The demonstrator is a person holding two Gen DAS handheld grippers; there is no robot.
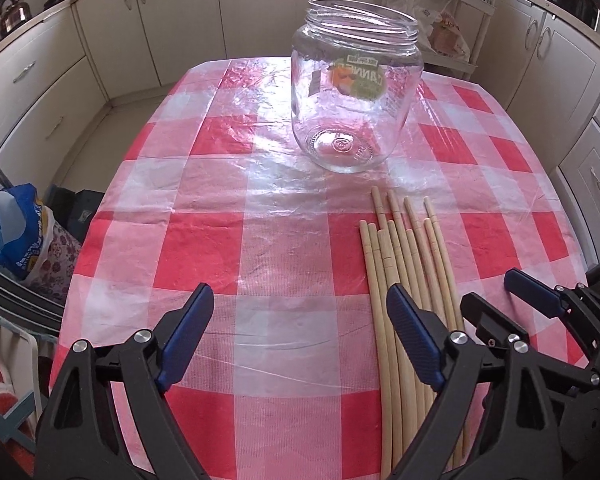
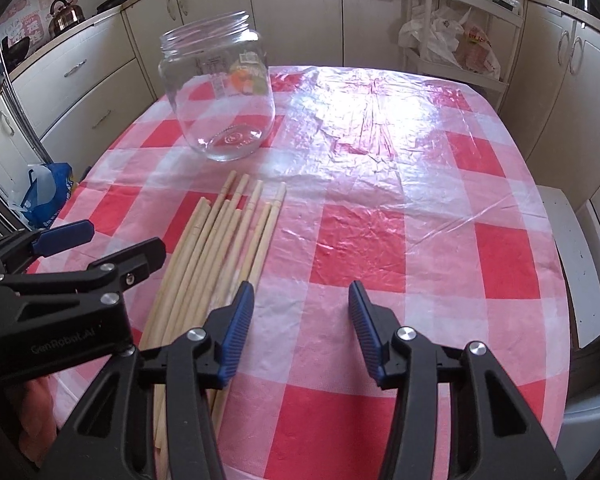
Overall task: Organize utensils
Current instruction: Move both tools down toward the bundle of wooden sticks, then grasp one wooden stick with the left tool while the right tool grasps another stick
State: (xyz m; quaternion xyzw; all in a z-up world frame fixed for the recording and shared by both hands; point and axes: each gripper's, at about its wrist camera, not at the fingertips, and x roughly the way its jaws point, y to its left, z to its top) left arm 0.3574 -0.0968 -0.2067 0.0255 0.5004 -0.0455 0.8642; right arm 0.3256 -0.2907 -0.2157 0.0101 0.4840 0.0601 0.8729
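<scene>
An empty clear glass jar [image 1: 354, 92] stands upright on the checked table; it also shows in the right wrist view [image 2: 220, 92]. Several wooden chopsticks [image 1: 404, 256] lie side by side in front of the jar, also in the right wrist view [image 2: 220, 248]. My left gripper [image 1: 300, 304] is open and empty, low over the table, with its right finger over the chopsticks. My right gripper [image 2: 300, 304] is open and empty, just right of the chopsticks, its left finger above their near ends. Each gripper shows in the other's view: the right gripper [image 1: 496, 292] and the left gripper [image 2: 120, 240].
The table [image 1: 284, 240] has a red and white checked plastic cloth. Cream kitchen cabinets [image 1: 112, 40] surround it. A blue bag [image 1: 16, 232] sits on the floor at the left. A white shelf rack with bags [image 2: 460, 40] stands behind the table.
</scene>
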